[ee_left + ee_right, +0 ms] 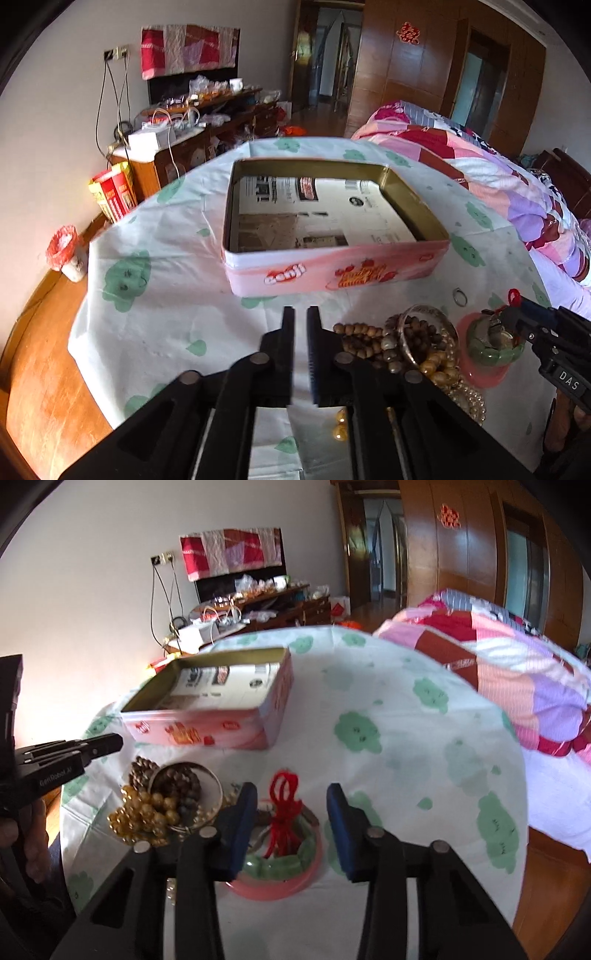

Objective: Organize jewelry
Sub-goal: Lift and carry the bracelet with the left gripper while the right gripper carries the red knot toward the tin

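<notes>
An open pink tin box (332, 273), lined with newspaper, stands on the cloth-covered table (166, 325). Near its front right corner lies a pile of jewelry: brown bead bracelets (362, 336), golden beads (436, 369), a clear bangle (428, 314) and a small silver ring (460, 296). My left gripper (301, 314) hovers in front of the box, its jaws a narrow gap apart with nothing between them. My right gripper (291, 790) stands open over a green bracelet (295, 860) inside a pink bangle (277, 890), with a red cord (282, 812) between the fingers; the pads do not touch it.
A bed with a pink patchwork quilt (517, 672) runs along the right. A cluttered wooden cabinet (192, 140) stands behind the table. A red-bagged cup (68, 251) sits on the wooden edge at left. A hand (22, 830) holds the left gripper.
</notes>
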